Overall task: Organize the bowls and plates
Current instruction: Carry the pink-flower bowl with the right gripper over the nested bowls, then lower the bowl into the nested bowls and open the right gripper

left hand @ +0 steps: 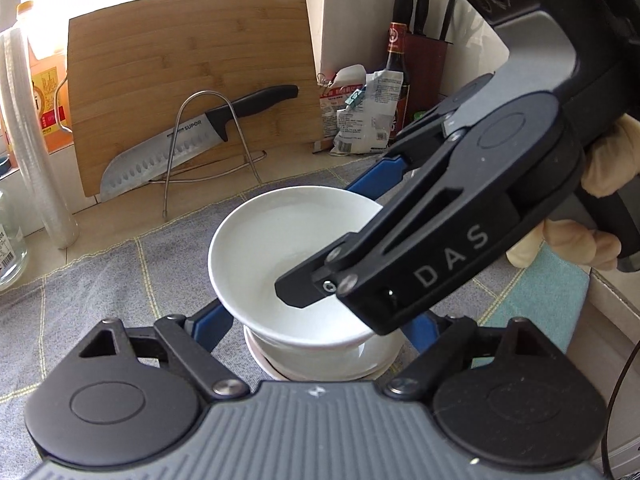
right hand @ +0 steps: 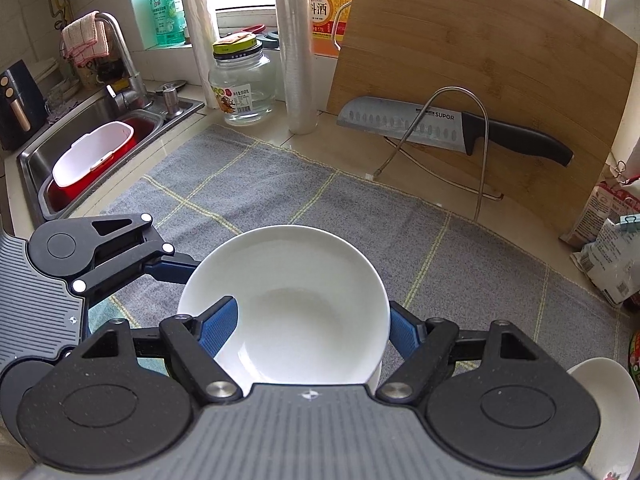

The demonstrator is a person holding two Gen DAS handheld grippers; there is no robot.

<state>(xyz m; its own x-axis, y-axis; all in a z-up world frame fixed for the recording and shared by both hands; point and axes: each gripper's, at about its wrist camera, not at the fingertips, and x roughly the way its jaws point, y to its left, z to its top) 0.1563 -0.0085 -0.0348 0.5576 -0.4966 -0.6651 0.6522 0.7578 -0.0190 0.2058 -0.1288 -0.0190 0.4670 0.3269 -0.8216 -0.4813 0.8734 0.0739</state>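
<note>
My right gripper [right hand: 310, 320] pinches the white bowl [right hand: 288, 300] by its rim above a stacked dish [left hand: 320, 364]; my left gripper [left hand: 320, 320] straddles it, spread wide, over the grey cloth [right hand: 320, 200].

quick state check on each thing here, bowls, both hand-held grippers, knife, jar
top white bowl: upright, empty, nested on the bowl stack
right hand-held gripper: one finger inside the top bowl, one outside, on its rim
left hand-held gripper: open, astride the stack
knife: resting on the wire rack
glass jar: lidded, looks empty
</note>
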